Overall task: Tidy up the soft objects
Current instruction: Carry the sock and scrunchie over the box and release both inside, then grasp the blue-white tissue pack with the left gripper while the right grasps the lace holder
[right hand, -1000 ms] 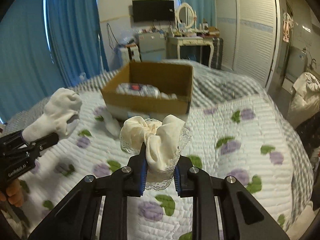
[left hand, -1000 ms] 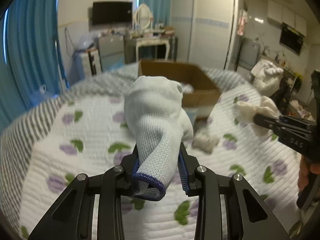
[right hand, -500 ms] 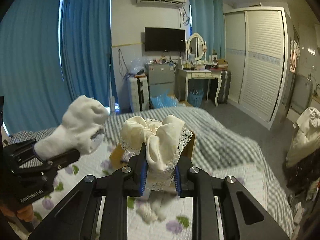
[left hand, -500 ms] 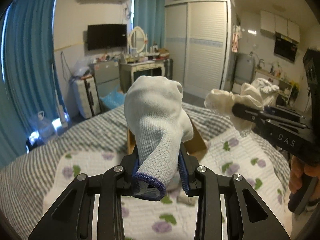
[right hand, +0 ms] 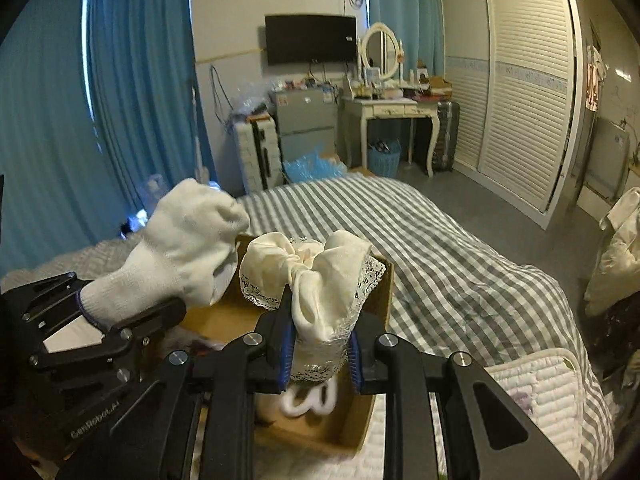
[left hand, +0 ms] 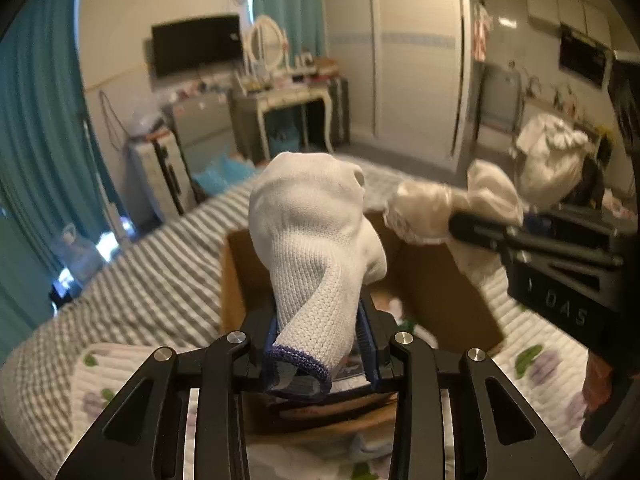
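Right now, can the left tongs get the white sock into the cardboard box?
Probably yes. The left tongs hold the white sock above the open cardboard box; nothing sits between. The right tongs hover alongside, apart.

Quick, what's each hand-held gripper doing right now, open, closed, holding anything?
Left hand-held gripper: jaws starting to open, white knit sock between them.
Right hand-held gripper: closed on the cream lace-trimmed cloth.
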`<state>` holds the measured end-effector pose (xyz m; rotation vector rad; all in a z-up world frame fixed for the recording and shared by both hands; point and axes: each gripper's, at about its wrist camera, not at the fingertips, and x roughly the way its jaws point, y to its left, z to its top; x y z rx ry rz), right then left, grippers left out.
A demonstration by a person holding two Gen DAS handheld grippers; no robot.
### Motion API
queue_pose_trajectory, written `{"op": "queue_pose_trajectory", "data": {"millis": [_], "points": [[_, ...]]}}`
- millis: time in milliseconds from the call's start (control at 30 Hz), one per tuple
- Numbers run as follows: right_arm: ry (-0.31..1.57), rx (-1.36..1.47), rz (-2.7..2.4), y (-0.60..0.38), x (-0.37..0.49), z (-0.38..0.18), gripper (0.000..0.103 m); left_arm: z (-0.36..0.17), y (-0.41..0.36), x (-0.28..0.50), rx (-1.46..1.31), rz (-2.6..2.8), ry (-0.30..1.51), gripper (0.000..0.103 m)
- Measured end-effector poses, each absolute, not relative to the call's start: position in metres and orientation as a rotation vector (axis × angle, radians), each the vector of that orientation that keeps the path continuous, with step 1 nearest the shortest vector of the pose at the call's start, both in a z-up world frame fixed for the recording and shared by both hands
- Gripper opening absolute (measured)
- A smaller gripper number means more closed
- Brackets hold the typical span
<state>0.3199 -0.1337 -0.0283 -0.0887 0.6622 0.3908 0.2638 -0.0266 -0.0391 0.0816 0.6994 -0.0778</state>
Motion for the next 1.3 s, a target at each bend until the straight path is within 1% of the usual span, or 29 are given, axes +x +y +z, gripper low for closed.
{"op": "queue_pose_trajectory", "data": {"millis": [67,133,167,200,233,267,433,533,700,833,933,967,1000,1033,1133,1300], "points": [[0.68,-0.081,0.399,-0.132,0.333,-0.041,0.021,-0.053,-0.028,0.271,0.091,-0.091,0.713,0.035],[0.691,-0.062,0.411,-0.133,0.343,-0.048,0.022,-0.06,-0.031,0.274,0.102,-0.095,0.729,0.039],[0.69,-0.057,0.413,-0.134,0.346,-0.05,0.027,-0.063,-0.032,0.275,0.108,-0.085,0.742,0.056],[0.691,-0.057,0.41,-0.135,0.347,-0.052,0.04,-0.064,-0.034,0.276,0.113,-0.066,0.742,0.076],[0.685,-0.053,0.4,-0.137,0.346,-0.051,0.049,-0.064,-0.035,0.274,0.118,-0.049,0.726,0.078],[0.677,-0.045,0.394,-0.14,0.345,-0.051,0.059,-0.063,-0.036,0.271,0.126,-0.038,0.711,0.078],[0.654,-0.004,0.378,-0.153,0.327,-0.033,0.06,-0.049,-0.033,0.249,0.115,0.003,0.706,0.078],[0.636,-0.006,0.363,-0.162,0.306,-0.013,0.06,-0.025,-0.028,0.226,0.097,0.012,0.668,0.078],[0.586,-0.041,0.352,-0.176,0.259,0.03,0.06,0.03,-0.028,0.171,0.122,0.046,0.56,0.078],[0.548,-0.063,0.371,-0.181,0.211,0.064,0.069,0.074,-0.022,0.115,0.111,0.06,0.461,0.078],[0.532,-0.09,0.389,-0.182,0.178,0.076,0.075,0.095,-0.015,0.077,0.083,0.107,0.394,0.08],[0.532,-0.094,0.399,-0.181,0.167,0.078,0.083,0.098,-0.012,0.067,0.07,0.127,0.379,0.085],[0.533,-0.092,0.407,-0.181,0.158,0.078,0.091,0.1,-0.01,0.062,0.062,0.139,0.37,0.086],[0.535,-0.09,0.417,-0.179,0.15,0.077,0.093,0.101,-0.007,0.053,0.051,0.165,0.356,0.086],[0.552,-0.11,0.439,-0.174,0.132,0.067,0.093,0.096,-0.002,0.039,0.037,0.172,0.337,0.086],[0.581,-0.178,0.446,-0.157,0.118,0.026,0.093,0.058,-0.001,0.038,0.008,0.136,0.39,0.086]]}}
